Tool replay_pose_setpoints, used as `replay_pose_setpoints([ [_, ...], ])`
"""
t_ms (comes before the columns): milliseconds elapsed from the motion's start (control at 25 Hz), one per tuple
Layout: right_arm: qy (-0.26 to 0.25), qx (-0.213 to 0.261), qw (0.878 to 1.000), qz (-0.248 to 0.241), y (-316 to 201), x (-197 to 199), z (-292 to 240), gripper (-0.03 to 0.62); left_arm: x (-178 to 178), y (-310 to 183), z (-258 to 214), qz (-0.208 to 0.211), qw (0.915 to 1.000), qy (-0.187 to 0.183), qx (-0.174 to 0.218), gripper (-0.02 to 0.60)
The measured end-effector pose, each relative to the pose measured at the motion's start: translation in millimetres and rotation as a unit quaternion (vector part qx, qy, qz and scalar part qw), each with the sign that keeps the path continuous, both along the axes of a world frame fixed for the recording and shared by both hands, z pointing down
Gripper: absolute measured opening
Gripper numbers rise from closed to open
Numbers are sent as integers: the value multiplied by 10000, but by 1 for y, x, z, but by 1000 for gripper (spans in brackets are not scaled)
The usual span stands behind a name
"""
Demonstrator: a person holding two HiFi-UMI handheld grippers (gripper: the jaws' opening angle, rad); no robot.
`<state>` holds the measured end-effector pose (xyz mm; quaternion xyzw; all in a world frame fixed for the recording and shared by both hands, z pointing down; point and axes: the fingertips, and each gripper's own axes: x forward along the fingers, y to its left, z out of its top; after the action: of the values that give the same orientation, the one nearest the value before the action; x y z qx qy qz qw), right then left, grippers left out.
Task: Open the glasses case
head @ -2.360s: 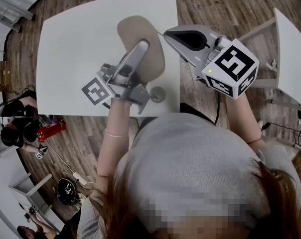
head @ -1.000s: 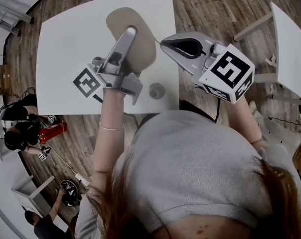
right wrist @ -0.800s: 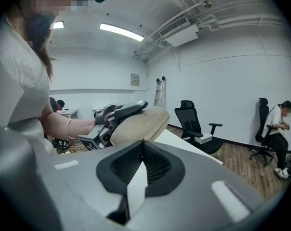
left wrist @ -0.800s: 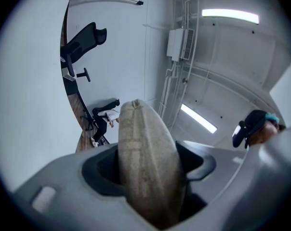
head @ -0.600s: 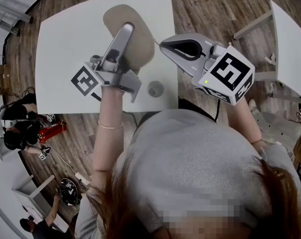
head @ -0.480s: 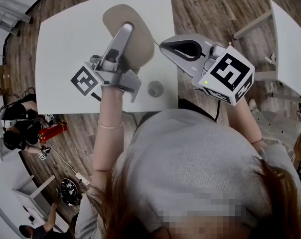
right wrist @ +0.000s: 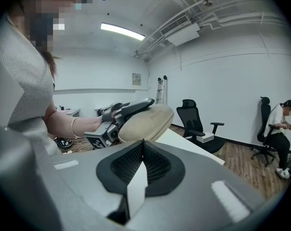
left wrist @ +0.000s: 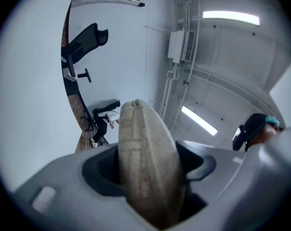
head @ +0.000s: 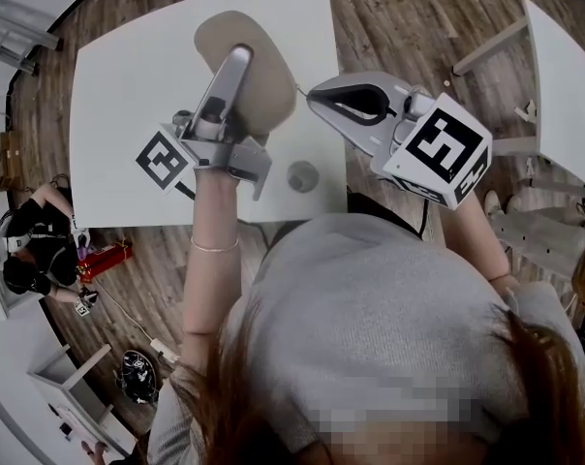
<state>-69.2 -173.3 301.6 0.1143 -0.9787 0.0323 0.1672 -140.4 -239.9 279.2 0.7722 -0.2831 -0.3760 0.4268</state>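
Glasses case [head: 273,90] shifted left, oval beige fabric, clamped in left tool [head: 236,66]

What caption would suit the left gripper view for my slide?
Left gripper, jaws clamped on a closed beige glasses case seen edge-on.

Closed beige oval glasses case [head: 273,83], tilted upward
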Motion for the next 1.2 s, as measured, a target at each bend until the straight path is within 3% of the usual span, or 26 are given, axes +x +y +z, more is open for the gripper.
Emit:
replay_pose_setpoints([
  [1200, -2, -116, 9996, -239, 3, -11, 2, 3, -9, -22, -4, -77, 9999, 71, -78, 325],
])
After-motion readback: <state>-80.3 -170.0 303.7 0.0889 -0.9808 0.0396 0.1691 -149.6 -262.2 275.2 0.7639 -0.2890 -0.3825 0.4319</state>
